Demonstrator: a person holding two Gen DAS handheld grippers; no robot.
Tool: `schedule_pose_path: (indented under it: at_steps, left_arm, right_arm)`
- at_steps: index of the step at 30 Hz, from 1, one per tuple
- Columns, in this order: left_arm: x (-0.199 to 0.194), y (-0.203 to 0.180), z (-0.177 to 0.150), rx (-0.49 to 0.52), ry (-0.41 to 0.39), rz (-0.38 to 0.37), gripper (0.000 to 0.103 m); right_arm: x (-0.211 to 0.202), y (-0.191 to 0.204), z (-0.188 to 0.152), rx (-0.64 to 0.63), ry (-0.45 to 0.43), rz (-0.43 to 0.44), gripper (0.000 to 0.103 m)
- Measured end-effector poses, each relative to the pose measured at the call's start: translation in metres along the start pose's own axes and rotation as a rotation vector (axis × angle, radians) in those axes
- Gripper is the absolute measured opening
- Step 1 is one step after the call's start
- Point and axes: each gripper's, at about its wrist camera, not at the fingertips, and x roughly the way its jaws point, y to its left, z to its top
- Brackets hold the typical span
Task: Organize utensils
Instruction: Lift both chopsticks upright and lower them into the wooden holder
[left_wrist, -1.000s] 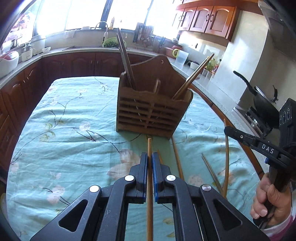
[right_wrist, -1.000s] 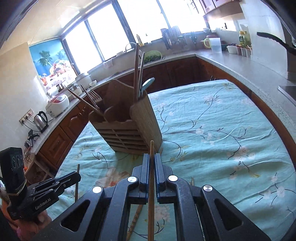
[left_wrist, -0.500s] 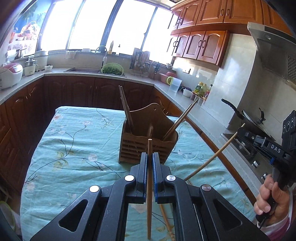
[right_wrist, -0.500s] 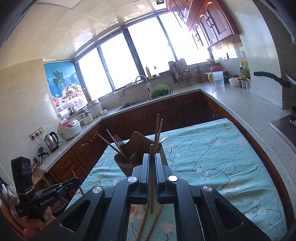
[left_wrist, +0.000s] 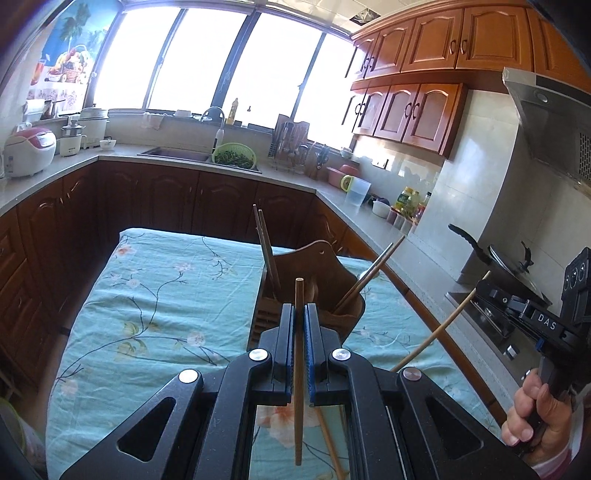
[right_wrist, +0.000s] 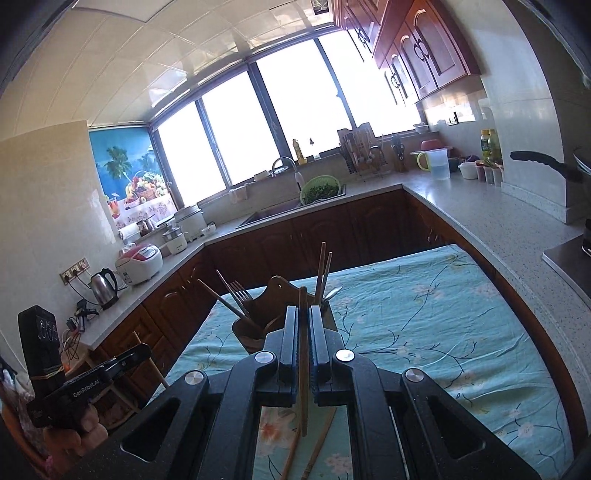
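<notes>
A wooden utensil holder (left_wrist: 325, 280) stands on the table with chopsticks leaning in it; in the right wrist view the holder (right_wrist: 273, 306) also shows a fork (right_wrist: 240, 290). My left gripper (left_wrist: 299, 314) is shut on a wooden chopstick (left_wrist: 298, 369), held upright above the table, short of the holder. My right gripper (right_wrist: 303, 317) is shut on another wooden chopstick (right_wrist: 303, 362), also raised. The right gripper also shows at the right edge of the left wrist view (left_wrist: 491, 295), its chopstick (left_wrist: 439, 325) slanting down. Loose chopsticks (right_wrist: 295, 450) lie on the cloth below.
The table carries a teal flowered cloth (left_wrist: 155, 295). Kitchen counters run around it, with a sink (left_wrist: 177, 153), a green colander (left_wrist: 234, 155), a rice cooker (left_wrist: 29, 151), a kettle (right_wrist: 103, 284) and a pan (left_wrist: 509, 266) on the stove at right.
Both grippers have risen well above the table, each carrying its chopstick. The holder now looks smaller and lower in both views.
</notes>
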Motion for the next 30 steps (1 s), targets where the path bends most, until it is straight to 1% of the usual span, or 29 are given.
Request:
schedule_pose_path:
  at_steps: [7,13,18,21,25,27,30]
  left_arm:
    - [0.007,-0.001,0.026,0.014,-0.073,0.009,0.003]
    - [0.015,-0.009,0.058,0.040,-0.177,0.013,0.003]
    - [0.036,-0.014,0.081,0.043,-0.267,0.033,0.003]
    - [0.055,-0.013,0.085,0.025,-0.297,0.043,0.003]
    - [0.090,-0.008,0.069,-0.003,-0.310,0.056,0.003]
    - [0.108,-0.004,0.060,-0.018,-0.305,0.069,0.003]
    - [0.131,0.002,0.043,-0.047,-0.278,0.083,0.003]
  right_arm:
    - [0.007,0.008,0.017,-0.017,-0.041,0.002,0.005]
    - [0.018,0.018,0.046,-0.039,-0.109,0.000,0.005]
    - [0.034,0.022,0.068,-0.052,-0.164,-0.014,0.005]
    - [0.048,0.023,0.074,-0.060,-0.174,-0.030,0.005]
    - [0.066,0.021,0.068,-0.069,-0.164,-0.051,0.005]
    - [0.074,0.017,0.062,-0.066,-0.155,-0.058,0.005]
    - [0.086,0.012,0.049,-0.055,-0.128,-0.064,0.005]
